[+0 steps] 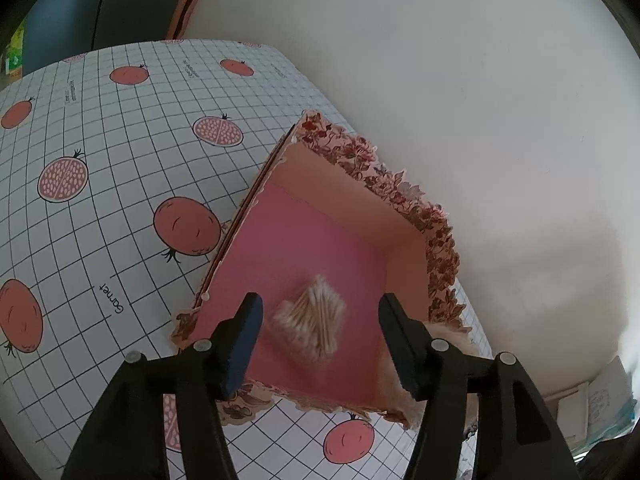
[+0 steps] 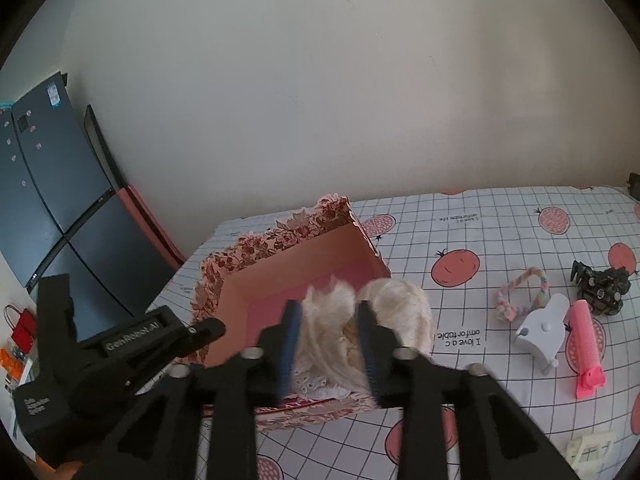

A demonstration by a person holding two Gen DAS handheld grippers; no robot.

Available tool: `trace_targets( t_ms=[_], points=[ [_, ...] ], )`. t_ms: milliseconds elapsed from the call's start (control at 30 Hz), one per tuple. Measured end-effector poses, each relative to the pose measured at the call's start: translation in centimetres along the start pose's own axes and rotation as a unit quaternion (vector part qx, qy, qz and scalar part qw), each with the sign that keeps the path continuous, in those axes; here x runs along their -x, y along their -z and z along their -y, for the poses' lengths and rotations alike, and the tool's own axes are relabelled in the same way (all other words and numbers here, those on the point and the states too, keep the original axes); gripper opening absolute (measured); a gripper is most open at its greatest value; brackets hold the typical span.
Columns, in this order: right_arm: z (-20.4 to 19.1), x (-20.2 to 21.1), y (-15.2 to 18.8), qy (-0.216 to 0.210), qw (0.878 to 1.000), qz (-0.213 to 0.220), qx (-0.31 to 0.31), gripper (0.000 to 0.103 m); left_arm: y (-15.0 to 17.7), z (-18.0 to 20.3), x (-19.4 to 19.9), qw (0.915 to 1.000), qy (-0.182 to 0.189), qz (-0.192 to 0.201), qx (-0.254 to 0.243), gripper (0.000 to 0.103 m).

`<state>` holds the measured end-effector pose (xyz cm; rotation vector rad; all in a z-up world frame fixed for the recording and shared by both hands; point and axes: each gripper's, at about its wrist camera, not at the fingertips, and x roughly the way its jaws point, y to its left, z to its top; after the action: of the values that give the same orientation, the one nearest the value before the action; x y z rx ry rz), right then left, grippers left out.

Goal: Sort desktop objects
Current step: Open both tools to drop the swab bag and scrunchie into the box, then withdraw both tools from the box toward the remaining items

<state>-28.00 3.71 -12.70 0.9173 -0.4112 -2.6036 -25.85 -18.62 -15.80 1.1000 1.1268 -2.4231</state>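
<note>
A cardboard box (image 1: 352,200) with a floral rim and pink floor stands on the gridded tablecloth. My left gripper (image 1: 322,334) hangs open over it. A blurred bundle of cotton swabs (image 1: 310,320) shows between its fingers, clear of both pads, over the pink floor. In the right wrist view my right gripper (image 2: 329,342) is at the near wall of the box (image 2: 300,264). A cream fluffy doll-like thing (image 2: 396,308) with white lace sits blurred between and beside its fingers; the pads stand apart from it. Its fluff (image 1: 452,340) also peeks past the left gripper's right finger.
On the cloth (image 2: 460,216) right of the box lie a pastel braided hair tie (image 2: 520,292), a white plastic piece (image 2: 544,332), a pink hair roller (image 2: 586,344) and a black toy (image 2: 600,284). A dark fridge (image 2: 52,184) stands at the left, a pale wall behind.
</note>
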Motion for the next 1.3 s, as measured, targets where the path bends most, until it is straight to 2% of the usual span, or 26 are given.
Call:
trace_targets(
  t_ms=[600,733,800,1100,1300],
  points=[
    [-0.5,0.0,0.0,0.004,1.0,-0.004,0.016,0.038,0.2,0.3,-0.3,0.9998,-0.01,-0.012,-0.01,0.062],
    [-0.5,0.2,0.0,0.007,1.0,-0.005,0.02,0.045,0.3,0.7,-0.3,0.9997,-0.012,-0.014,-0.017,0.064],
    [-0.5,0.3,-0.1,0.009,1.0,-0.006,0.02,0.047,0.4,0.9,-0.1,0.9997,-0.013,-0.013,-0.018,0.071],
    [0.4,1.2,-0.5,0.015,1.0,-0.009,0.016,0.062,0.7,2.1,0.5,0.9991,-0.024,-0.004,-0.034,0.078],
    [1.9,2.1,-1.0,0.031,0.999,-0.015,0.009,0.069,1.2,3.5,1.1,0.9983,-0.029,0.004,-0.05,0.085]
  ],
)
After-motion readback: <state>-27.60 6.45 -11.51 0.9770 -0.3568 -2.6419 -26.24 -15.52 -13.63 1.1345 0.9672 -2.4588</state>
